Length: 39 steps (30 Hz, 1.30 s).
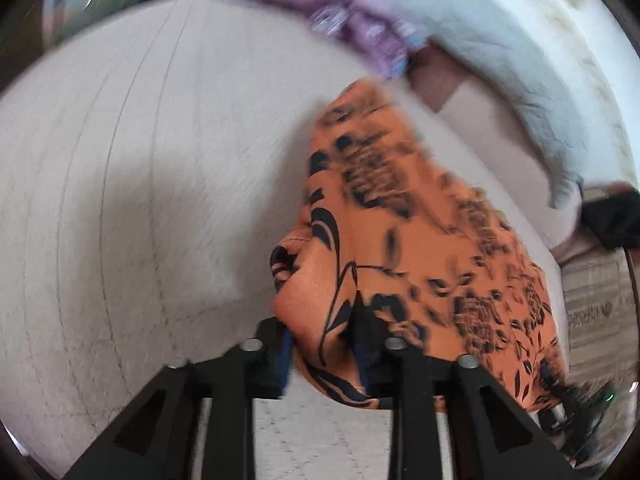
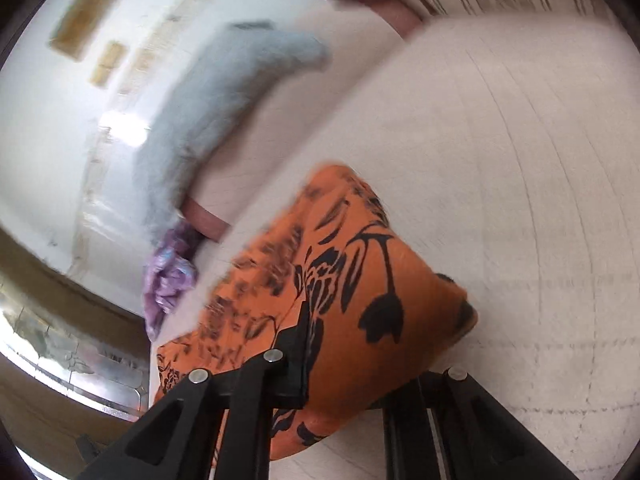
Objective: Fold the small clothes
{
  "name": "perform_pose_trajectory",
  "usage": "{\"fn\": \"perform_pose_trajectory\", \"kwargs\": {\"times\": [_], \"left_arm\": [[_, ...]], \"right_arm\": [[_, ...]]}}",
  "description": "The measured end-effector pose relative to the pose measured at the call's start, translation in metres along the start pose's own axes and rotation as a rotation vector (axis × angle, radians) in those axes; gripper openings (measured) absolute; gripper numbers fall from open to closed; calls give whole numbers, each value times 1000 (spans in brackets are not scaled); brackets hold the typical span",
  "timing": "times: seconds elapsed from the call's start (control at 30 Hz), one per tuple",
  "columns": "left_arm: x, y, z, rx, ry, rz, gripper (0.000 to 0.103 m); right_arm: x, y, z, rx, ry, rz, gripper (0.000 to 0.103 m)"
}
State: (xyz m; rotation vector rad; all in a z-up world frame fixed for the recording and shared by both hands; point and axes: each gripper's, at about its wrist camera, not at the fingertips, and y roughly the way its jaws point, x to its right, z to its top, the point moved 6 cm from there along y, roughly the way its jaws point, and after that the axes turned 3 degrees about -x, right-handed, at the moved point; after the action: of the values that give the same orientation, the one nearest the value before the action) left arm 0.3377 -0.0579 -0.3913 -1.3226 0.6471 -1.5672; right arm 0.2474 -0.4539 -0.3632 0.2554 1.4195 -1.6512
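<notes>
An orange garment with a black flower print point(image 1: 400, 220) hangs bunched just above a white quilted surface point(image 1: 140, 160). My left gripper point(image 1: 322, 344) is shut on its near edge, with the cloth pinched between the two black fingers. In the right wrist view the same orange garment point(image 2: 360, 260) drapes over my right gripper point(image 2: 344, 364), which is shut on it. The left finger point(image 2: 296, 352) shows there, and the cloth covers the right one. Both views are blurred.
A purple garment point(image 1: 352, 20) point(image 2: 168, 280) lies crumpled at the far edge of the white surface point(image 2: 500, 160). A fluffy grey-blue cloth point(image 1: 500, 60) point(image 2: 224, 92) lies beyond it, along a pale wall. A patterned floor point(image 1: 596, 300) shows off the right edge.
</notes>
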Motion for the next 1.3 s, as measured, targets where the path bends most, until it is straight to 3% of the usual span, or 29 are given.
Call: {"fn": "perform_pose_trajectory", "kwargs": {"times": [0.1,0.2,0.27,0.3,0.33,0.4,0.53,0.6,0.67,0.7,0.8,0.97,1.3], "left_arm": [[-10,-8,11,-24,-78,-62,40],[-16,-31,25,51,-74,-48,43],[-19,-50,32,140,-35,10,45],[-19,-60,37,187,-10,45,49],[-19,-68,42,232,12,68,52],[-15,-67,45,253,43,62,57],[3,-36,37,156,126,45,57],[11,-21,31,123,206,106,57],[5,5,26,53,234,232,57],[3,14,24,28,236,246,60],[4,15,27,51,245,265,62],[-3,12,32,37,209,235,63],[-11,-11,47,65,161,207,63]], "right_arm": [[12,9,-3,-36,54,1,19],[16,6,2,-54,104,60,26],[20,3,3,-56,135,87,38],[23,1,2,-51,152,93,55],[26,-2,2,-32,173,109,63],[23,-2,2,-16,180,116,63],[30,-2,1,7,192,102,60],[35,-4,1,23,194,91,54],[37,-5,3,37,175,73,47],[38,-5,3,44,163,55,39],[37,-5,3,50,128,39,27],[-2,-18,1,114,-86,-4,21],[-106,-44,-29,143,-339,89,18]]}}
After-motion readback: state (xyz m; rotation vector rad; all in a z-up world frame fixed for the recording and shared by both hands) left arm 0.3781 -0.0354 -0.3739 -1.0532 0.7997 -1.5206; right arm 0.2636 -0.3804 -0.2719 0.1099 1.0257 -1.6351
